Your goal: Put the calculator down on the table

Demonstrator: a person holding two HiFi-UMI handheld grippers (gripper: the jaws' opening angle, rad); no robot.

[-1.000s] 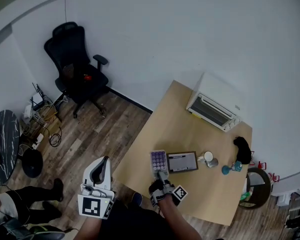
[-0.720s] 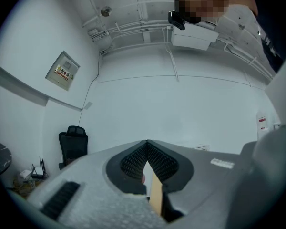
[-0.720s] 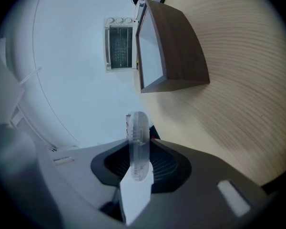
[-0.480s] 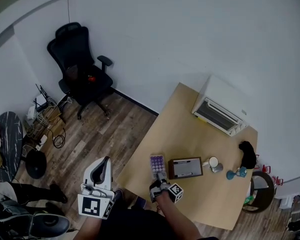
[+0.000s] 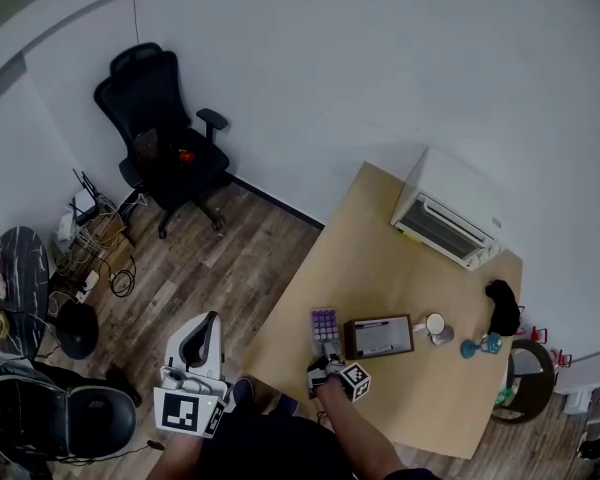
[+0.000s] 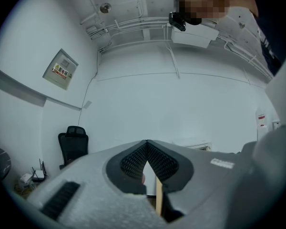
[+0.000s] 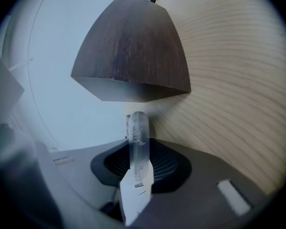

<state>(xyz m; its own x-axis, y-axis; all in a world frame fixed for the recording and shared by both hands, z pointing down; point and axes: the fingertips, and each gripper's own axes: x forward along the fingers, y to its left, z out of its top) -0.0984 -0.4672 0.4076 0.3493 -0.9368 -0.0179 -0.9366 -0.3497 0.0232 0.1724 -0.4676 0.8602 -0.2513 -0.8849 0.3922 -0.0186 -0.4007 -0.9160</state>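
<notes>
A calculator (image 5: pixel 325 325) with purple keys is over the light wooden table (image 5: pixel 380 258), near its left edge and just left of a dark-framed board (image 5: pixel 378 336). My right gripper (image 5: pixel 329 351) is shut on its near end. In the right gripper view the calculator (image 7: pixel 137 142) shows edge-on between the jaws, pointing at the dark board (image 7: pixel 131 51). I cannot tell whether it touches the tabletop. My left gripper (image 5: pixel 209 320) hangs off the table over the floor, level, its pads meeting at the tips (image 6: pixel 147 145) with nothing between them.
On the table stand a white toaster oven (image 5: pixel 450 213) at the far edge, a white mug (image 5: pixel 436 326), a teal object (image 5: pixel 477 346) and a black object (image 5: pixel 503 308). A black office chair (image 5: pixel 165 133) stands by the wall, another chair (image 5: pixel 70 418) at lower left.
My right gripper has come down toward the table with the calculator, which now looks smaller and lower beside the board. The left gripper shifted only slightly.
</notes>
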